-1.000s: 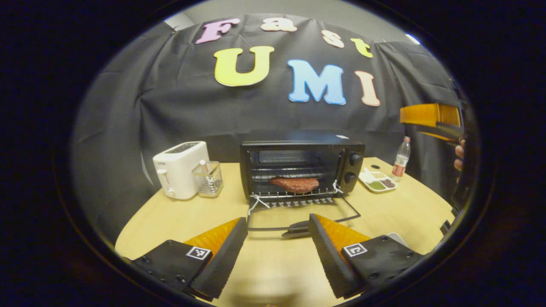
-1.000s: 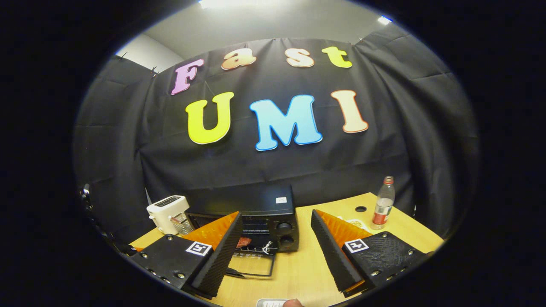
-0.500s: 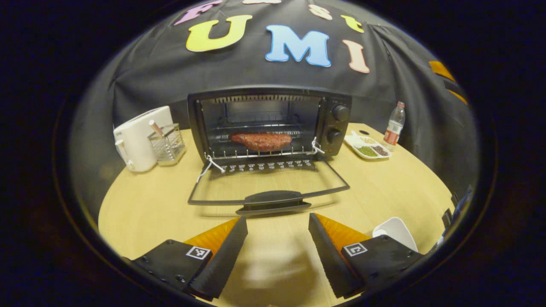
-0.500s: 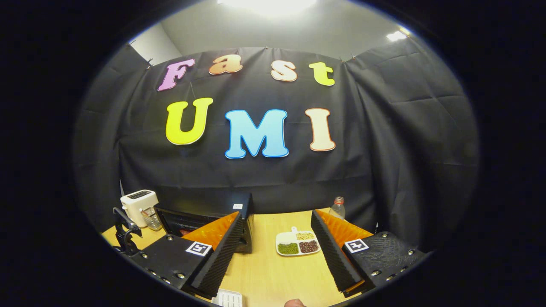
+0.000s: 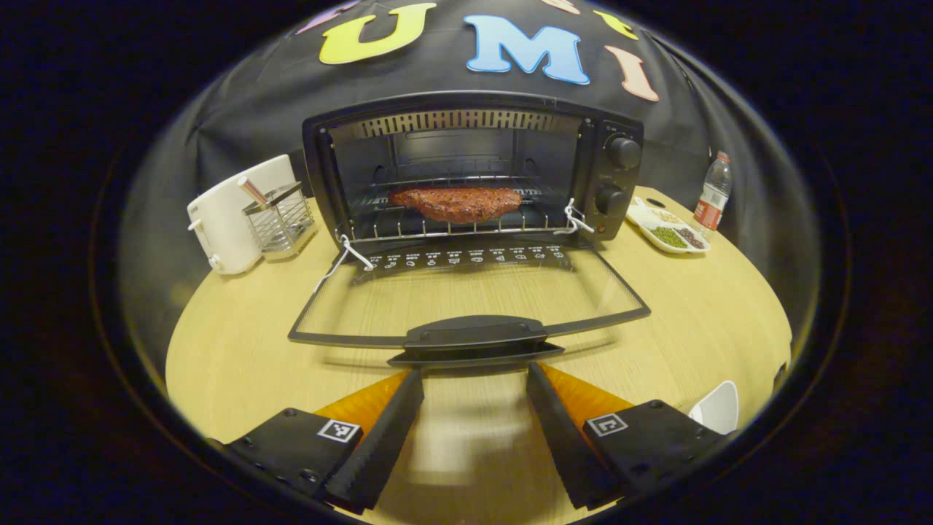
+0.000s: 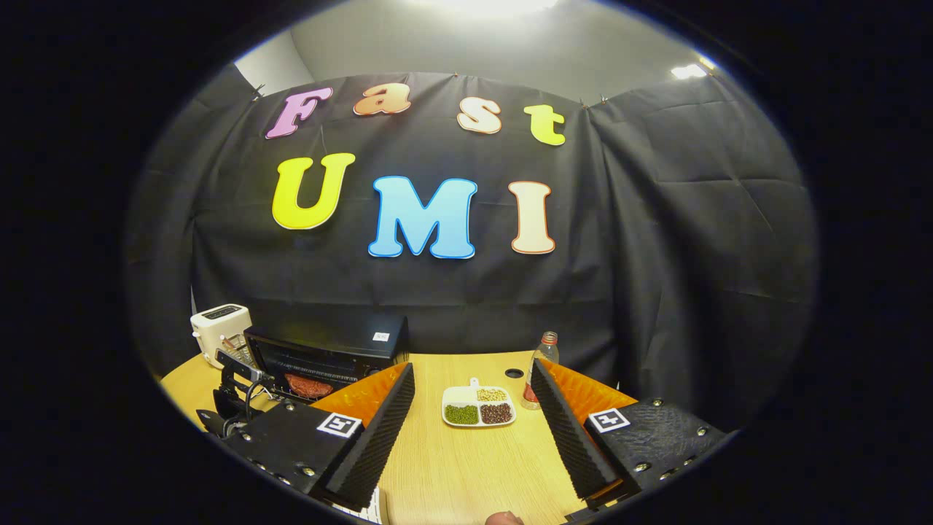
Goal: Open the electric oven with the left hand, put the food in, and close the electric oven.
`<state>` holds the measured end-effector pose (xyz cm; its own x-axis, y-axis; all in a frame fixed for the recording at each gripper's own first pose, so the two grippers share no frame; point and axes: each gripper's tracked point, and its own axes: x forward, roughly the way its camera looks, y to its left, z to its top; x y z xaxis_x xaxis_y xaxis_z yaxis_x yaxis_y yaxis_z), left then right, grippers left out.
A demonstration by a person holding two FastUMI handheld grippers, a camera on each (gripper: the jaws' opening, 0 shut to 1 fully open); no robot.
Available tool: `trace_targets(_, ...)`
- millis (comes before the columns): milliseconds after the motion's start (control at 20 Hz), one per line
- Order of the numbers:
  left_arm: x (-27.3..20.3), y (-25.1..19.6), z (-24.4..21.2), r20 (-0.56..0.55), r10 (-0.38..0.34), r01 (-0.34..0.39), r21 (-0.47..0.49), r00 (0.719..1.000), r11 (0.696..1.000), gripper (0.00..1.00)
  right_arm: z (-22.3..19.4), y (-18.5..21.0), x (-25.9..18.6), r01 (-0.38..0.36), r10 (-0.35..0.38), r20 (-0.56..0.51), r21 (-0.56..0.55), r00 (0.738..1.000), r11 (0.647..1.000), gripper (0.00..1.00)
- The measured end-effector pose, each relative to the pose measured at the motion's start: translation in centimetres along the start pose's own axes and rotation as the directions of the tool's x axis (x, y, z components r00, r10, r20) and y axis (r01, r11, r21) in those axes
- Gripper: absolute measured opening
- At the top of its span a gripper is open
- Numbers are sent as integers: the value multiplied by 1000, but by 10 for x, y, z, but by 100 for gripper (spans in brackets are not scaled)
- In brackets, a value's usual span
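Looking along your left tongs (image 5: 475,379), you see them spread wide just short of the handle (image 5: 474,337) of the oven door (image 5: 466,299), which lies folded flat over the wooden table (image 5: 240,350). Your food, a reddish-brown slab of meat (image 5: 455,203), rests on the wire rack inside the open electric oven (image 5: 474,171). Your right tongs (image 6: 474,408) hang spread above the table, holding nothing, facing a divided snack plate (image 6: 477,405) beside a bottle (image 6: 541,364).
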<state>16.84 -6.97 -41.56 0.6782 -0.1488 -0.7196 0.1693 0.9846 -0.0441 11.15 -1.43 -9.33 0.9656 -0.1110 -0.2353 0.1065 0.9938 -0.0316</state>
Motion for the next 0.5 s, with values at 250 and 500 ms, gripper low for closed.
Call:
trace_targets(250,-3,-2,4,19,43,-43,8,999,999,97,3,-3,-4,-18,18,3,9,1000,1000,97)
trace_targets(500,-21,0,18,81,46,-47,17,996,999,97,8,4,-3,-55,55,18,-2,998,998,97)
